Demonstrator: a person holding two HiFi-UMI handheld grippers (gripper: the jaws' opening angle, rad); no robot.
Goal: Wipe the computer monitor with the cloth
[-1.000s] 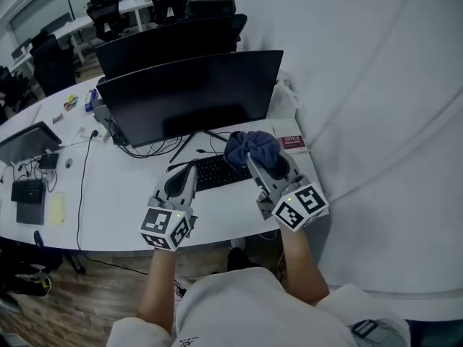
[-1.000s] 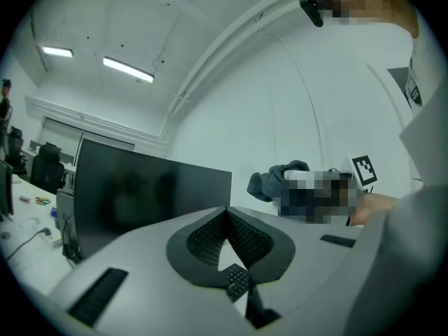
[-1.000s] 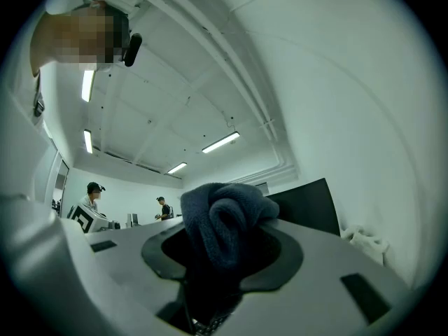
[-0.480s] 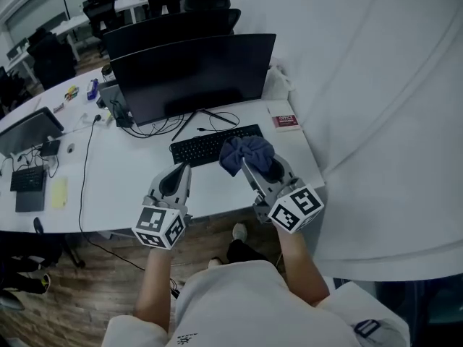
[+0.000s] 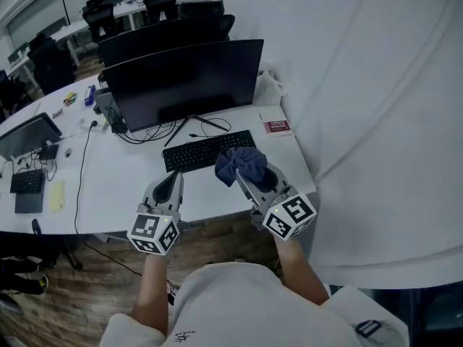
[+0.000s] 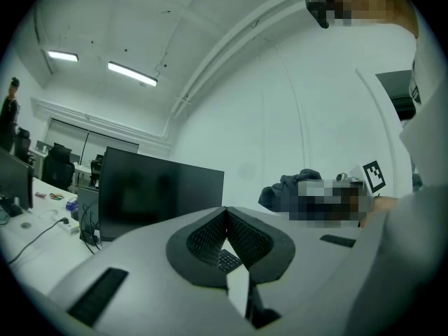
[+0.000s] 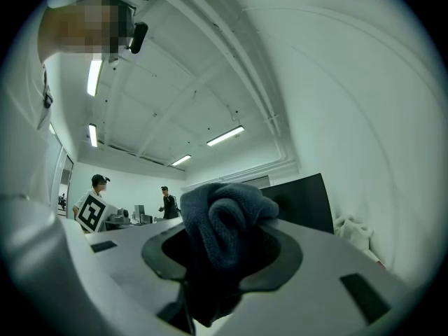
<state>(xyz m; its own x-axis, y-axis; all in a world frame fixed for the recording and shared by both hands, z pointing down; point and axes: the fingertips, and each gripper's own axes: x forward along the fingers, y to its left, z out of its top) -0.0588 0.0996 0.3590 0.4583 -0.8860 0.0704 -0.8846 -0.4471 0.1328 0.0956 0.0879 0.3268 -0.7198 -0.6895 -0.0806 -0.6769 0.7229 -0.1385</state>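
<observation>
Two claws (left claw, right claw), one cloth, one long keyboard, one red booklet, two big monitors: front monitor, rear monitor.

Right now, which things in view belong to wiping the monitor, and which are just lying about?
Job in hand: monitor; cloth; right tongs, shut on the cloth.
Lying about: keyboard; red packet; cables under the monitor.

Bunched dark-blue cloth in front of upright, dark-screened monitor.
</observation>
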